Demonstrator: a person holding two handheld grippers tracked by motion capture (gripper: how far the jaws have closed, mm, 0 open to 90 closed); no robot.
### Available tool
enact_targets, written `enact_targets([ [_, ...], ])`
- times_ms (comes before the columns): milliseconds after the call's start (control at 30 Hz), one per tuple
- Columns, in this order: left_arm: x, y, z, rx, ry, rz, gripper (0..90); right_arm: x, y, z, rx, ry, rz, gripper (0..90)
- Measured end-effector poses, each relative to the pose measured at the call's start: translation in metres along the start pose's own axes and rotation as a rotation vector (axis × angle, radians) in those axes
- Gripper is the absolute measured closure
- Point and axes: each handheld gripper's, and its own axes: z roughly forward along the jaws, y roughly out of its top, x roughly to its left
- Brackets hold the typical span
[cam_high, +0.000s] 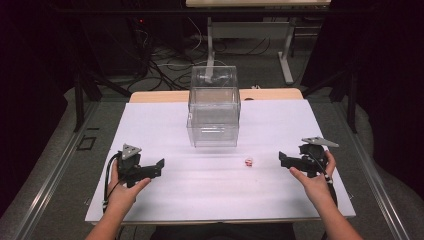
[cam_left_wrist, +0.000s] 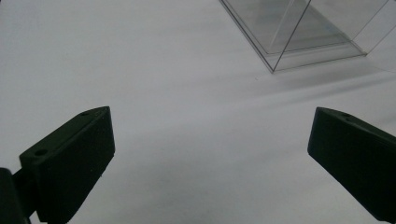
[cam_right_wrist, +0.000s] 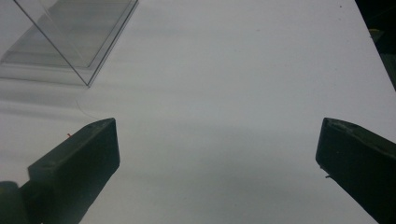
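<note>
one white table top (cam_high: 165, 115) under you, spread wide, and a strip of bare wood showing at its far edge. one clear box (cam_high: 214, 106) sits on it, far middle, see-through walls stacked tall; its near corner shows in the left gripper view (cam_left_wrist: 299, 37) and in the right gripper view (cam_right_wrist: 70, 37) too. no label or print on the box that i can read.

two grippers, one in each of your hands. your left gripper (cam_high: 159, 167) rests low on the near left of the table top, jaws pointing toward the middle; in the left gripper view (cam_left_wrist: 210, 158) its two black jaws stand wide apart with nothing but white surface between them. your right gripper (cam_high: 283, 159) sits at the near right, also aimed inward, a grey three-cornered plate on top; in the right gripper view (cam_right_wrist: 217, 163) its jaws are spread wide too, bare table between.

one small object (cam_high: 248, 161), reddish and white, lies on the table top in front of the box, nearer the right gripper than the left, apart from both. too small to tell what it is or whether it carries any writing.
</note>
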Motion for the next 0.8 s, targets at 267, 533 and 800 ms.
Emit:
enact_targets([
  [267,-0.001,0.001,-0.002,-0.024,0.014,0.001,0.9,0.012,0.000,0.001,0.009,0.021,-0.048,0.0],
  [533,0.000,0.000,-0.001,-0.024,0.011,0.004,0.7,0.026,0.008,0.004,0.018,0.078,-0.046,0.0],
  [800,-0.001,-0.001,-0.001,-0.029,0.002,0.012,0.5,0.043,0.014,0.013,0.024,0.110,-0.083,0.6],
])
